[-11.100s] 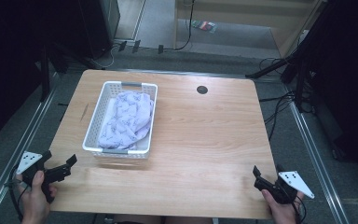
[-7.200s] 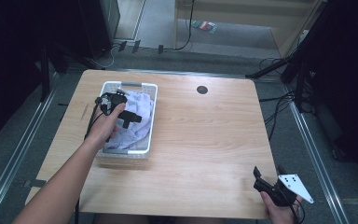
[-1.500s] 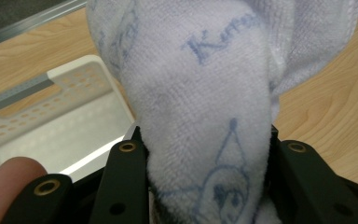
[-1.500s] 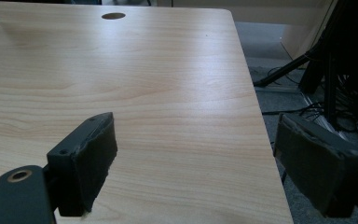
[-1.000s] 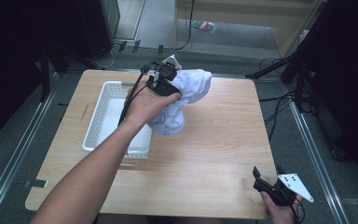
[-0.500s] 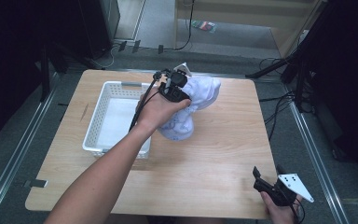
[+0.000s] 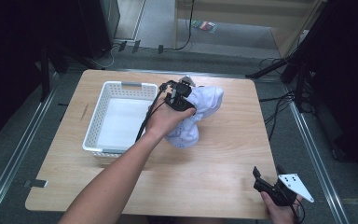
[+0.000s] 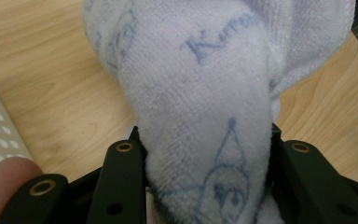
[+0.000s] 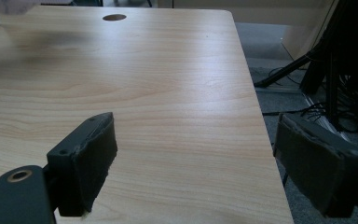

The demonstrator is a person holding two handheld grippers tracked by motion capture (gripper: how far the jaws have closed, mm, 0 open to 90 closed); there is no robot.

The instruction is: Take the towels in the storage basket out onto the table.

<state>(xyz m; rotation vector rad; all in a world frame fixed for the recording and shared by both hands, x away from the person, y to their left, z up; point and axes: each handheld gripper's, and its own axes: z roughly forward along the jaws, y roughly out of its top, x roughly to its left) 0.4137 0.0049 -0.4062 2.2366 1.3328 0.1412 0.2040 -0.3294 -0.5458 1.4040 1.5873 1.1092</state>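
The left gripper (image 7: 182,95) hangs over the middle of the wooden table (image 7: 223,163), just to the right of the white basket (image 7: 103,100), and it has hold of a pale towel (image 7: 193,119). In the left gripper view the towel (image 8: 205,107) bulges up between the two black jaws, whose inner faces press against its sides. The grip has just loosened a little, with the cloth between the pads. The towel is white terry with faint blue printing. In the high view its bunched top is at the gripper, and the rest droops toward the tabletop beside the basket's right wall; whether its lowest fold touches the wood cannot be told. The person's left hand (image 7: 165,119) wraps the gripper from below, with the bare forearm running down to the bottom edge.

The basket sits on the left half of the table.

The right gripper (image 7: 265,184) rests at the near right corner of the table, held in the right hand (image 7: 279,210). In the right gripper view its jaws stand wide apart above the bare wood, with nothing between them.
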